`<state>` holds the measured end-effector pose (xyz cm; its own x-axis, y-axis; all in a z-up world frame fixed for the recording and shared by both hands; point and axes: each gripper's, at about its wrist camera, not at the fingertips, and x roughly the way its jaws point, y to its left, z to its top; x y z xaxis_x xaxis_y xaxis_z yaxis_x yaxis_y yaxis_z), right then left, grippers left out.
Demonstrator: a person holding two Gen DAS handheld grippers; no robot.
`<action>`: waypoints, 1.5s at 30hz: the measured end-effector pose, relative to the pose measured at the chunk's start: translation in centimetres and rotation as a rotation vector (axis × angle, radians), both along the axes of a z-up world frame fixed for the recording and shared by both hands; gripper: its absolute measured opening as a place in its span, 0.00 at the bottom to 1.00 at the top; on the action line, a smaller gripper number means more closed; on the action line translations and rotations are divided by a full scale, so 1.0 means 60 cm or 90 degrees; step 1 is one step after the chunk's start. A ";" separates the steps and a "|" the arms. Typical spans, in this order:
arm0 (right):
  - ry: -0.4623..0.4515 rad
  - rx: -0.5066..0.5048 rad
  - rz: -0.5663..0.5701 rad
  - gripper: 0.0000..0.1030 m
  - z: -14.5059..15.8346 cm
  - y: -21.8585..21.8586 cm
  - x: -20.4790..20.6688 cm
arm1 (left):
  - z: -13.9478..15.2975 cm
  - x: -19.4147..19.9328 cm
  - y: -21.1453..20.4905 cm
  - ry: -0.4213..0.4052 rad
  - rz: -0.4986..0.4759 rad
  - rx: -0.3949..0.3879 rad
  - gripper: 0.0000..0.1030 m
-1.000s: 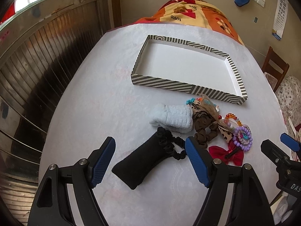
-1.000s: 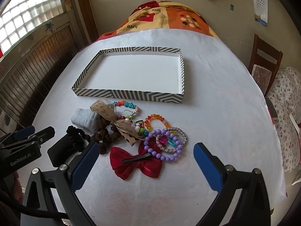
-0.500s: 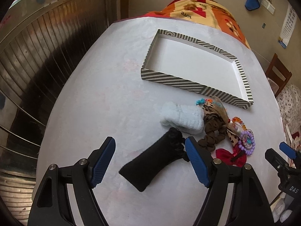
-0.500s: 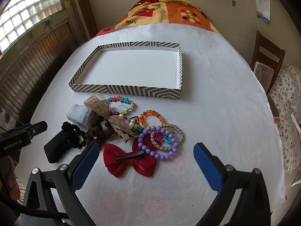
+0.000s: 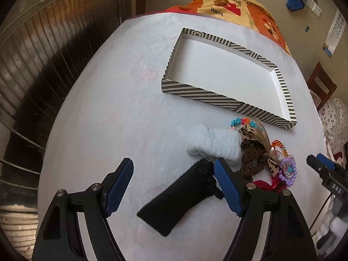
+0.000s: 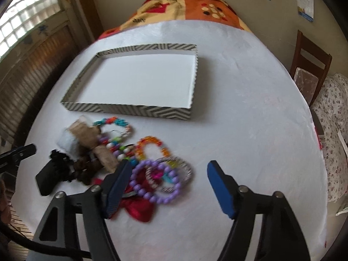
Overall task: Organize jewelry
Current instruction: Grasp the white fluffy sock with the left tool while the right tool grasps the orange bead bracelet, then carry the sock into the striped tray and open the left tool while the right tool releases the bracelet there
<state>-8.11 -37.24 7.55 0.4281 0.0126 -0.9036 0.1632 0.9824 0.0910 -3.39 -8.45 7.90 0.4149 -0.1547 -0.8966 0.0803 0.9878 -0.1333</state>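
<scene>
A striped tray (image 5: 208, 96) with a white floor lies empty on the white table; it also shows in the right wrist view (image 6: 130, 108). A black pouch (image 5: 178, 202) lies between the fingers of my open left gripper (image 5: 174, 187). Beside it lie a pale blue fuzzy band (image 5: 214, 145), a brown scrunchie (image 5: 252, 158) and beaded bracelets. My open right gripper (image 6: 168, 186) hangs over a purple bead bracelet (image 6: 152, 184) and a red bow (image 6: 139, 208). An orange bracelet (image 6: 151, 146) and a multicoloured one (image 6: 115, 125) lie behind.
The table drops off at its rounded edges. A wooden chair (image 6: 308, 69) stands at the right. A patterned orange blanket (image 6: 184, 6) lies beyond the table's far end. A metal grille (image 5: 43, 65) runs along the left.
My left gripper has moved forward so the black pouch lies between its fingers. My right gripper has moved forward and left over the purple bracelet and narrowed somewhat; its view is blurred.
</scene>
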 end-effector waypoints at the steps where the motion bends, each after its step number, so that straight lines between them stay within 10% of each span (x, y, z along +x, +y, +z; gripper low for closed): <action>1: 0.002 -0.001 0.003 0.71 -0.003 -0.001 0.006 | -0.003 0.008 -0.003 0.005 -0.008 -0.001 0.63; 23: 0.096 -0.014 0.167 0.35 -0.100 0.036 0.113 | -0.071 0.086 -0.064 0.097 -0.115 -0.034 0.62; 31: 0.087 -0.020 0.184 0.10 -0.111 0.041 0.122 | -0.067 0.085 -0.078 0.062 -0.141 -0.024 0.11; 45: -0.021 0.090 0.129 0.10 0.000 0.003 0.074 | 0.015 0.070 -0.046 -0.012 -0.114 -0.049 0.04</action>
<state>-3.68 -37.04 7.57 0.4334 0.2265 -0.8723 -0.0418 0.9719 0.2316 0.83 -11.23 8.81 0.3919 -0.2948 -0.8715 0.2573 0.9446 -0.2038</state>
